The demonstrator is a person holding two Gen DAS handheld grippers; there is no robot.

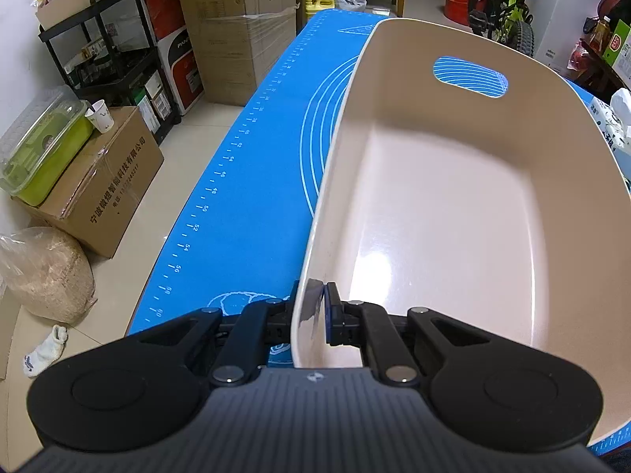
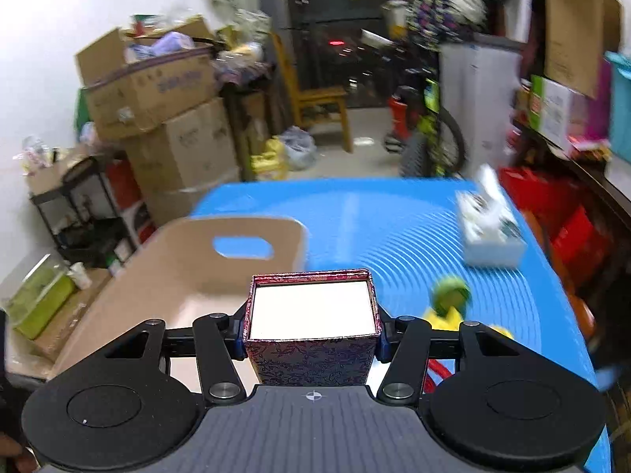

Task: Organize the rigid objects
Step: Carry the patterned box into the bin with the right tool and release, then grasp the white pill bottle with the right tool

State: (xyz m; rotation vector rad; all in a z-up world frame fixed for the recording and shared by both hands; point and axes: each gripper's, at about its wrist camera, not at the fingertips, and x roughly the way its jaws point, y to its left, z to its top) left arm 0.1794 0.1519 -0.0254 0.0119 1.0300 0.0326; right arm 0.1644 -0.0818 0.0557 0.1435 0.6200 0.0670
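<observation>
The box (image 2: 313, 327), a small open one with a dark red patterned skin and a white inside, sits clamped between the right gripper (image 2: 311, 339) fingers, one pad pressed on each side wall, its open top facing up. It hangs in the air over the near right corner of the bin (image 2: 169, 276), with the blue mat (image 2: 394, 213) spread beyond it. The view is smeared, so the hand looks to be travelling.

The left gripper (image 1: 313, 315) is pinched tight on the bin's (image 1: 434, 216) near left wall, one finger outside and one inside the rim. The bin's floor is bare and glossy, and its far wall has a handle slot through which the mat (image 1: 244, 181) shows.

The step in hand seems to be dropping the box into the bin. To do it well, carry the box left and farther until it is fully past the rim, keep it level so the open top stays up, and lower it until the base is at or near the bin floor before letting the fingers part. Letting go high would risk a tumble or a bounce on that slick floor. The left grip should hold the bin steady so it does not slide on the mat when the box lands. Setting the box toward a corner would leave room for other pieces.

On the mat to the right lie a tissue box (image 2: 491, 228) far off and a green and yellow toy (image 2: 453, 303) nearer, too blurred to identify.
</observation>
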